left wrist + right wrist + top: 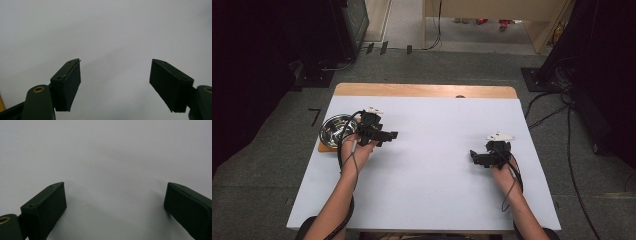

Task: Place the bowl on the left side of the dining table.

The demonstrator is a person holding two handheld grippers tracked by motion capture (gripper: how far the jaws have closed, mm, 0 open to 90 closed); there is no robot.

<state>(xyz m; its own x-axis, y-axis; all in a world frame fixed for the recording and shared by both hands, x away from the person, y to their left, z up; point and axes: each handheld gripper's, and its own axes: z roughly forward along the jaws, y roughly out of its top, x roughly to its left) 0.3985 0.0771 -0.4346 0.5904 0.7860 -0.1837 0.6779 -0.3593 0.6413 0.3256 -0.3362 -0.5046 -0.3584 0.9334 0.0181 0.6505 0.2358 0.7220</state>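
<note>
Grey carpet and dark equipment ring your white bench [432,165], which has a wooden strip along its far edge. Biggest thing on it is the steel bowl [335,129], standing on a thin wooden board [325,147] at the far left edge. Your left claw [393,135] sits just beside that bowl, on its right, but the tips point away from it toward the bench's middle; the bowl lies behind and to the left of the jaws, so you'd likely have to swing the hand back around to reach the rim. Your left hand is by far the nearer one; your right claw [472,154] rests well apart, over at the right side, aimed inward.

Both claws stand wide apart with nothing between them, as the left claw [115,85] and right claw [115,210] cameras show over bare white surface. Whether the bowl holds anything is hard to tell, since your left hand covers part of it.
</note>
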